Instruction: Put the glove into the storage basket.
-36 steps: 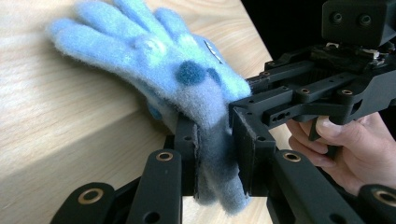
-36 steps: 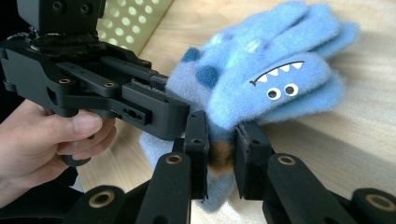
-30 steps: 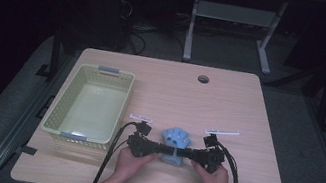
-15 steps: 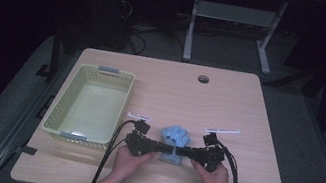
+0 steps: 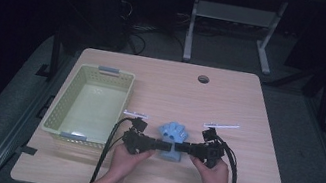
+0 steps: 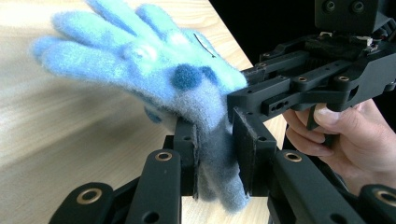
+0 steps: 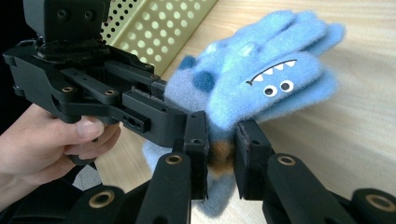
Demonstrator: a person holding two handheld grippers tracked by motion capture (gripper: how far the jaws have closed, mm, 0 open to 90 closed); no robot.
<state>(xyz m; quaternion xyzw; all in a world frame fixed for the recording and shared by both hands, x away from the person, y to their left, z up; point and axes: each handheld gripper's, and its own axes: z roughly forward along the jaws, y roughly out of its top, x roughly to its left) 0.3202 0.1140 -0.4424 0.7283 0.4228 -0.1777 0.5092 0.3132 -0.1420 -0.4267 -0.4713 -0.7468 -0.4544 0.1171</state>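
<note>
beside the basket (image 5: 89,109), both grippers pinch the glove (image 5: 174,133), fingers pointing away.

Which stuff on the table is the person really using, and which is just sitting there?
In use:
- fuzzy blue monster glove, pinched at its cuff from both sides
- left gripper, shut on the glove
- right gripper, shut on the glove

Just sitting there:
- yellow-green basket, with nothing in it, left of the glove
- metal stand on the floor beyond the table
</note>
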